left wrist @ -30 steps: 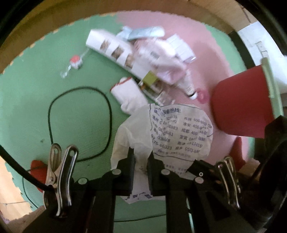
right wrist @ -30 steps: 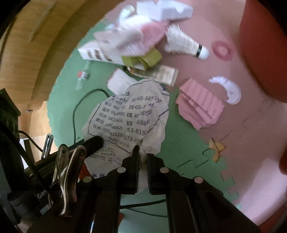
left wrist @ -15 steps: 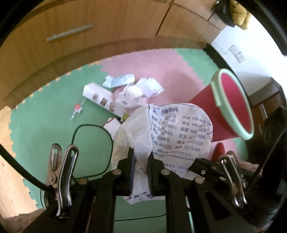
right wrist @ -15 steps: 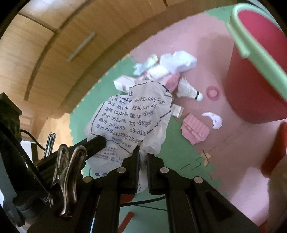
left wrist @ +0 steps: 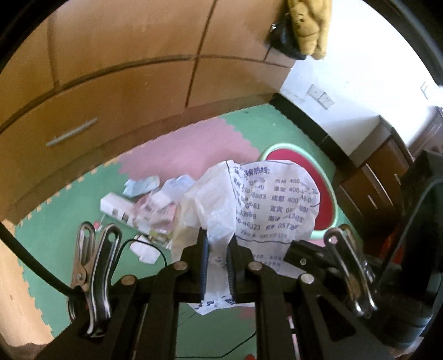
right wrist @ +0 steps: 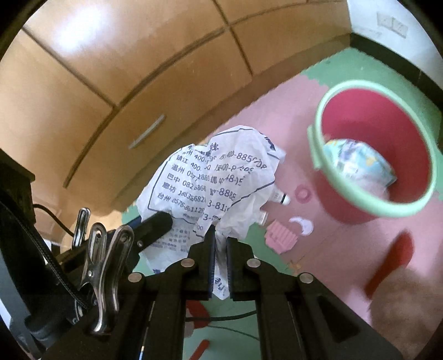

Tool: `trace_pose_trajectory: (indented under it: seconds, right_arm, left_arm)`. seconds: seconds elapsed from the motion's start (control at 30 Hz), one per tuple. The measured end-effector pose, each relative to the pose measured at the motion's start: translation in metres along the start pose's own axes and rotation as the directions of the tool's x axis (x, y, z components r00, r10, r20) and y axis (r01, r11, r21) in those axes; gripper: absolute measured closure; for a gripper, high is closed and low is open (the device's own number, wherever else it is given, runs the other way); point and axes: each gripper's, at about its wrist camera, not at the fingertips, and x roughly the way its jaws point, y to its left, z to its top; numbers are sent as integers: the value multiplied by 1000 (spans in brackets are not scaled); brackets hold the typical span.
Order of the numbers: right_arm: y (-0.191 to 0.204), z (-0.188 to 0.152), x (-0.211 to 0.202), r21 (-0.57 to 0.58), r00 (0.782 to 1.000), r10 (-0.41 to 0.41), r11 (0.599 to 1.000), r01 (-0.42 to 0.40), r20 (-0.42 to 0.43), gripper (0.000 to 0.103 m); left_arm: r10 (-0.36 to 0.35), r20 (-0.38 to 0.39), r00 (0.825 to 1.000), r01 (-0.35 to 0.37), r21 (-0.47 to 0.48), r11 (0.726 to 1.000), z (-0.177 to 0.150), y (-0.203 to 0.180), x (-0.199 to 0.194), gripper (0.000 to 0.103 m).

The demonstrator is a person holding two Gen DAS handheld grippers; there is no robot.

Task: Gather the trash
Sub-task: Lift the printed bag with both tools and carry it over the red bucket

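1. So both grippers, left gripper (left wrist: 217, 246) and right gripper (right wrist: 220, 241), pinch one printed plastic bag (right wrist: 218, 180), held up above the floor.
2. Looks like the carry step: next move probably needs swinging it over the red bin (right wrist: 326, 171), then letting go.

Background only: wood cabinet (left wrist: 124, 83) with a metal handle (left wrist: 71, 132) along the back. Floor mat (left wrist: 69, 199) of interlocking green and pink foam tiles. White wall (left wrist: 360, 91) on the right with a socket (left wrist: 321, 96) and black skirting (left wrist: 304, 121). Yellow cloth (left wrist: 310, 25) hanging up top. Brown drawer unit (left wrist: 379, 177) by the wall. Black cable (left wrist: 144, 245) looped on the mat.
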Motion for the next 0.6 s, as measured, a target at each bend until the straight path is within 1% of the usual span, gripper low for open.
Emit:
trace_pose_trajectory:
  seconds: [0.17,0.27,0.37,0.47,0.6]
  right_arm:
    - [-14,20,-27,4,999,-12,1000,12,47,95]
    - [-28,33,-39,18,998,-20,1000,18,67,95]
    - [-42,47,-51,23,995,-45,999,43,84,95]
    - [-59,59,-62,29,993,-76,997,73,94,95]
    - [-81,71,-68,44,990,-104,994,100,98,95]
  left_arm:
    - [-26,20,999,25,42,999,28,-33,-1,91]
    - [-45,22,999,43,76,996,43,-52,7,91]
    - [-74,14,997,72,103,992,58,-72,17,91]
    - [-102,3,995,101,123,987,69,-89,30,91]
    - [-120,-8,993,120,158,980,79,-109,46,91]
